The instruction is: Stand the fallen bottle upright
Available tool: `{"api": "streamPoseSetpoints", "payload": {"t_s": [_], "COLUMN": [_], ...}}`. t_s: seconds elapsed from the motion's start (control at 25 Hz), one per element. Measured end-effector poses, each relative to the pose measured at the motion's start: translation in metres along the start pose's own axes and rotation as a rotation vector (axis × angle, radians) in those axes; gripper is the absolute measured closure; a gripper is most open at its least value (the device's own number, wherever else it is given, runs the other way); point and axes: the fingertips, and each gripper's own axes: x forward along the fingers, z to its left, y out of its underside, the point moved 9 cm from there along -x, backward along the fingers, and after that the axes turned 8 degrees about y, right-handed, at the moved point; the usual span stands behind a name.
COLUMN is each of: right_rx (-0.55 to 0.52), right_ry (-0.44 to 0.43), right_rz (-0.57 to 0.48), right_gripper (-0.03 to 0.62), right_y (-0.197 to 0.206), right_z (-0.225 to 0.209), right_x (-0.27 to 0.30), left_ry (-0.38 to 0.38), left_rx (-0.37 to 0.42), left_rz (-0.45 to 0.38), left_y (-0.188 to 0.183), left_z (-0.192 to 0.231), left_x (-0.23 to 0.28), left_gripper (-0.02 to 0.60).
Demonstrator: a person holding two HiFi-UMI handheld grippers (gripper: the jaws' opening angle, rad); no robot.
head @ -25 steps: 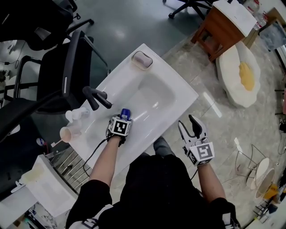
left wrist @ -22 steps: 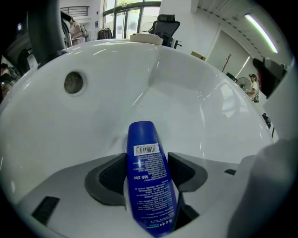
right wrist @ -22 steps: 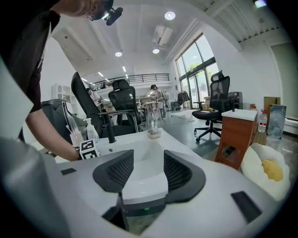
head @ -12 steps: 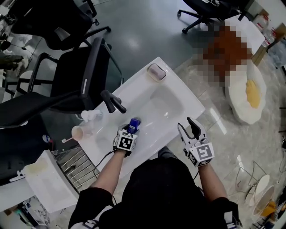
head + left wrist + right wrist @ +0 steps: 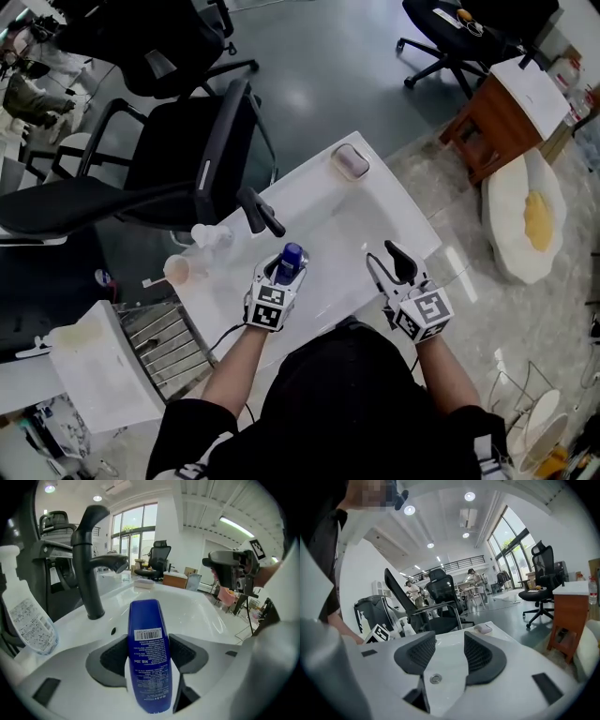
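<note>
White basin (image 5: 361, 217) w/ black faucet (image 5: 260, 212) at its left rim. R gripper (image 5: 382, 253) over basin's near-right edge: fingers part open, just narrowed a bit, nothing btwn. L gripper (image 5: 284, 274): fingers just closed on blue bottle (image 5: 292, 255), clamping its sides; bottle tilted, above basin by faucet.

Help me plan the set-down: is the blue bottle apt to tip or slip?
Probably tippy: the blue bottle is tall and slim. Its glossy plastic looks slippery, especially on the smooth white basin. It seems stiff: its sides show no dents.
</note>
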Motion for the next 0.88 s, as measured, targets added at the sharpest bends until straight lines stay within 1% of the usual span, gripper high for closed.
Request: {"api": "streamPoseSetpoints", "payload": {"t_s": [0.12, 0.28, 0.44, 0.6, 0.72, 0.88], "right_rx": [0.069, 0.152, 0.2, 0.177, 0.134, 0.111], "right_ry": [-0.099, -0.23, -0.361, -0.505, -0.567, -0.65], "right_rz": [0.025, 0.066, 0.115, 0.135, 0.154, 0.182], "right_gripper": [0.388, 0.387, 0.38, 0.33, 0.313, 0.299], "right_y": [-0.004, -0.002, 0.003, 0.0, -0.001, 0.0], "right_z": [0.01, 0.035, 0.063, 0.101, 0.126, 0.153], "right_x": [0.008, 0.018, 0.036, 0.053, 0.064, 0.074], "left_ry": [0.004, 0.013, 0.026, 0.044, 0.063, 0.08], "left_rx": [0.023, 0.055, 0.084, 0.111, 0.106, 0.101], "left_rz": [-0.058, -0.126, -0.171, -0.206, -0.23, -0.25], "left_y": [-0.009, -0.016, -0.022, -0.024, -0.023, -0.019], "left_z": [-0.007, -0.022, -0.026, -0.025, -0.025, -0.029], "left_x": [-0.015, -0.04, -0.069, -0.093, -0.106, -0.119], "left_gripper": [0.298, 0.298, 0.299, 0.299, 0.299, 0.299]}}
